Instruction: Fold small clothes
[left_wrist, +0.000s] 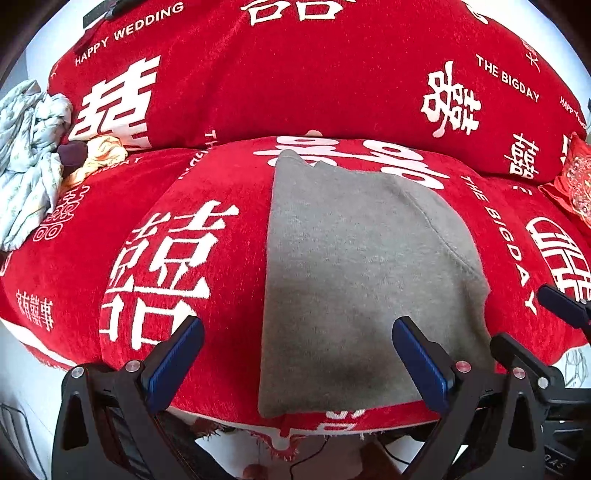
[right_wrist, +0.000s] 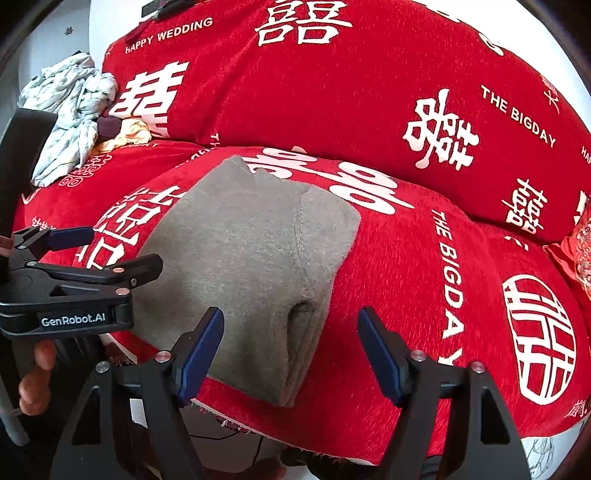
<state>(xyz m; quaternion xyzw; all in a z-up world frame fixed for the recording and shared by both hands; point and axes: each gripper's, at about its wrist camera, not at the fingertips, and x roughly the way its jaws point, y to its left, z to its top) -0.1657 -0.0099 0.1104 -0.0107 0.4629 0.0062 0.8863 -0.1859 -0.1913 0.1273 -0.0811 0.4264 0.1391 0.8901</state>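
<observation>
Grey garment (left_wrist: 354, 266) lies folded into a compact block on the red sofa cover (left_wrist: 192, 184), both tools released and empty, left tool (left_wrist: 295, 354) and right tool (right_wrist: 291, 354) hovering near its front edge; crumpled clothes pile (left_wrist: 26, 158) looks unfolded.

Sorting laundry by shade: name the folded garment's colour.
Plain grey garment, clearest in the left wrist view.

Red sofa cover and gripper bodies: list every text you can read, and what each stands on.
"HAPPY WEDDING": red sofa cover, back cushion top.
"THE BIGDAY": back cushion, right; again on the seat.
"GenRobot.AI": left gripper body, in the right wrist view.
White Chinese wedding characters: large, decorative, not transcribed.
Small characters at the seat's edges: too blurred.
</observation>
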